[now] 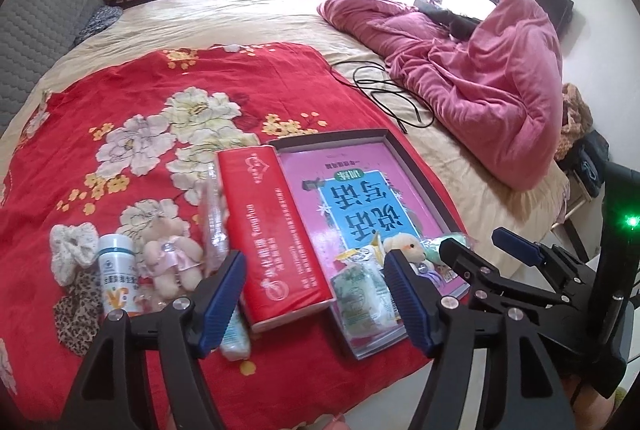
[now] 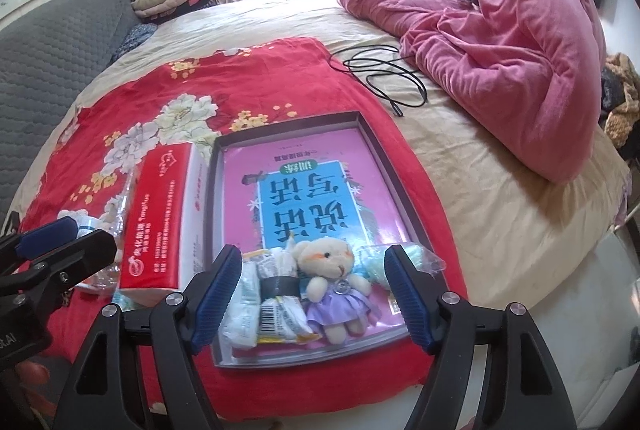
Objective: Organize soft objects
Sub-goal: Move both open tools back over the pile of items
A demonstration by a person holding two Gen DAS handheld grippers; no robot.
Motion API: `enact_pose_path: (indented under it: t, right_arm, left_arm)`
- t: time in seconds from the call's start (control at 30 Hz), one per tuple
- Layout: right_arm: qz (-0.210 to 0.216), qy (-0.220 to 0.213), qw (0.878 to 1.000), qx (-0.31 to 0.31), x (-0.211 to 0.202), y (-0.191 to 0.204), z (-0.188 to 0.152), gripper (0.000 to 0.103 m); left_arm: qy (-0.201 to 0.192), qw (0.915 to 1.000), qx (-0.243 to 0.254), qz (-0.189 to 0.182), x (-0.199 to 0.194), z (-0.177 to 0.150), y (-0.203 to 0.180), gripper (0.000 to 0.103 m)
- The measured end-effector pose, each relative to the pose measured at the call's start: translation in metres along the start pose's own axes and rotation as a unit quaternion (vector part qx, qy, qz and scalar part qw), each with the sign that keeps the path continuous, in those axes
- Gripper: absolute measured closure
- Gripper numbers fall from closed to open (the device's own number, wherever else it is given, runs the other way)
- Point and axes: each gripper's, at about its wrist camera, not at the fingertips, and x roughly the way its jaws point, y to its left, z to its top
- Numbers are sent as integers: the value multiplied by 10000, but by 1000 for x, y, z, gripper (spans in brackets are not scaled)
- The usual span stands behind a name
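The purple-dress bear [image 2: 334, 280] and packets [image 2: 264, 304] are already lying in the tray [image 2: 374, 133]. The pink bear [image 1: 170, 260] and crocheted bow [image 1: 74, 250] are still waiting outside, and both the left hand-held gripper [image 1: 316, 304] and the right hand-held gripper [image 2: 314, 300] are hovering spread, holding nothing.

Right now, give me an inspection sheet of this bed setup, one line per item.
Surface: red flowered blanket over a beige bed.
Job's things: purple-dress bear and snack packets in the tray; pink bear and white scrunchie outside it.
Clutter: red tissue box, pill bottle.
Claws: left claw and right claw open, empty.
Cables: black cord loose on the bed.
Surroundings: pink quilt, window, piled clothes.
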Motion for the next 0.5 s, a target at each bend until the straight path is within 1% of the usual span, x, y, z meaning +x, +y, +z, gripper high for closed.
enact_pose_path:
  t: [0.1,0.27,0.5]
  right_arm:
    - [-33,-35,9999,-107,-3,12,1,27]
    - [66,-94,9995,-302,-8,38,4,27]
    - [195,-204,9979,-578,-16,76,8,27]
  left_arm:
    - [-91,9999,-80,64,-10,-3,12,32]
    - [-183,9994,-221,211,-25,-8,35,30]
    - [-246,9979,-444,406,-42,-15,72,30]
